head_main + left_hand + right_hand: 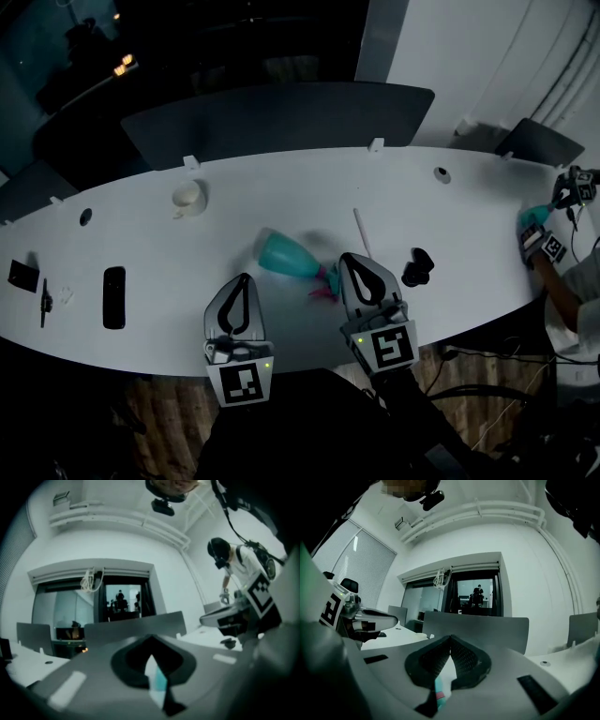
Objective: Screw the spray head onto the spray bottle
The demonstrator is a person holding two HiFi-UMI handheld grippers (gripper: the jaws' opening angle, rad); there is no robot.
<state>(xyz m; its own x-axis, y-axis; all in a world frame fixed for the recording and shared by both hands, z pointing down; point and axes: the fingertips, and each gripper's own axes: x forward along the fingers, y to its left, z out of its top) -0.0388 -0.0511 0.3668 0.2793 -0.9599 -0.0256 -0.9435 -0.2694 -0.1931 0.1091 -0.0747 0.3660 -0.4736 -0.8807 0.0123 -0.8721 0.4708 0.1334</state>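
Both are pale grey shells. The left gripper [242, 281] and right gripper [349, 261] each have black teardrop-shaped jaw linings, a small green light [267, 364] and, at the near end, a marker cube [240, 382] of black-and-white squares. The right gripper's pads [464, 660] are black and cross-hatched.

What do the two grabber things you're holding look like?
The left gripper and the right gripper look the same. Each has pale grey fingers that make a pointed teardrop shape around a dark hollow. Behind them is a cube with black-and-white square markers, and a tiny green light beside it.
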